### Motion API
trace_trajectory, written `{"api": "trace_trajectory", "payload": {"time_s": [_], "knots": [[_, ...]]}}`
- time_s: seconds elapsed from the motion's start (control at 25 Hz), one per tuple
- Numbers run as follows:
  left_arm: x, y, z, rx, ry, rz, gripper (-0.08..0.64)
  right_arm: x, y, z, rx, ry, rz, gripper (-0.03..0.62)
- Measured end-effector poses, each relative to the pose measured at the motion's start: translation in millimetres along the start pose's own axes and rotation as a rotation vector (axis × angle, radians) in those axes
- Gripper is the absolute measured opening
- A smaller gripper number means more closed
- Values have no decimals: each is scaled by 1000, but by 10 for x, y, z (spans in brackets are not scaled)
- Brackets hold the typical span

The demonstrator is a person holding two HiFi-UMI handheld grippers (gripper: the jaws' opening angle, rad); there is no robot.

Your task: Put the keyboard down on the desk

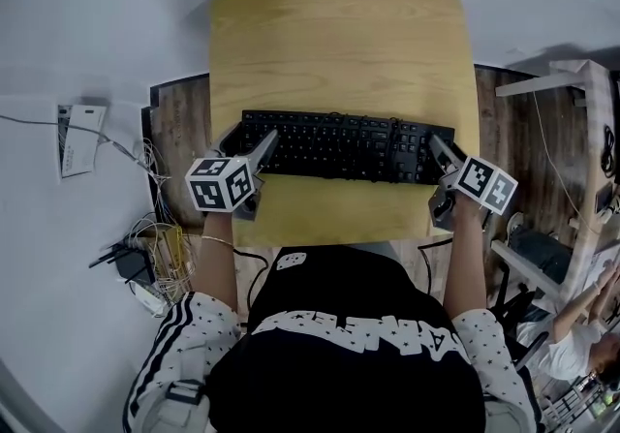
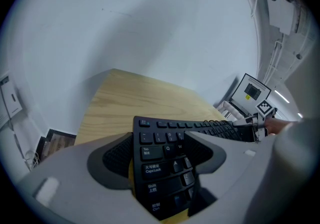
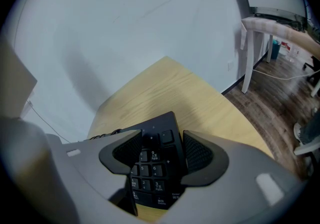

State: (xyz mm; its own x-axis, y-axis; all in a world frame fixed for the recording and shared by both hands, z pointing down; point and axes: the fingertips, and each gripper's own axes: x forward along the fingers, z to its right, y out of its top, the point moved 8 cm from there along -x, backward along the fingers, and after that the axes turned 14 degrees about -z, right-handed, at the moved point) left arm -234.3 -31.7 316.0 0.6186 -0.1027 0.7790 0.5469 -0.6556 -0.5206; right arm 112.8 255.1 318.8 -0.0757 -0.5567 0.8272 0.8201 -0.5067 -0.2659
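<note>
The long black keyboard (image 1: 344,145) lies crosswise on the pale wooden desk (image 1: 339,34). The left gripper (image 1: 263,145) and right gripper (image 1: 438,148) straddle its ends, jaws wide, clamping nothing.

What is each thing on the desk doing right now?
keyboard, lying flat on the desk, not squeezed.
desk, holding the keyboard near its front edge.
left claw, open around the keyboard's left end.
right claw, open around the keyboard's number-pad end.
</note>
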Motion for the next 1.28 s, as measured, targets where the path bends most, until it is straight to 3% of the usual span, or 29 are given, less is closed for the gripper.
{"api": "trace_trajectory", "payload": {"time_s": [0.32, 0.52, 0.8, 1.0, 1.2, 1.28], "knots": [[-19, 1, -7, 17, -4, 8, 304, -26, 8, -9, 8, 49, -6, 278], [-31, 3, -10, 58, -4, 38, 308, -39, -5, -40, -7, 28, 14, 288], [-136, -12, -90, 18, 1, 88, 318, -80, -26, -37, -5, 18, 30, 293], [-212, 7, 6, 82, -5, 91, 318, -96, -26, -51, -24, 5, 25, 305], [-362, 82, 220, 136, -35, 142, 318, -182, -51, -69, -218, -115, 39, 290], [-402, 92, 286, 144, -47, 151, 318, -239, -41, -102, -262, -128, 53, 290]]}}
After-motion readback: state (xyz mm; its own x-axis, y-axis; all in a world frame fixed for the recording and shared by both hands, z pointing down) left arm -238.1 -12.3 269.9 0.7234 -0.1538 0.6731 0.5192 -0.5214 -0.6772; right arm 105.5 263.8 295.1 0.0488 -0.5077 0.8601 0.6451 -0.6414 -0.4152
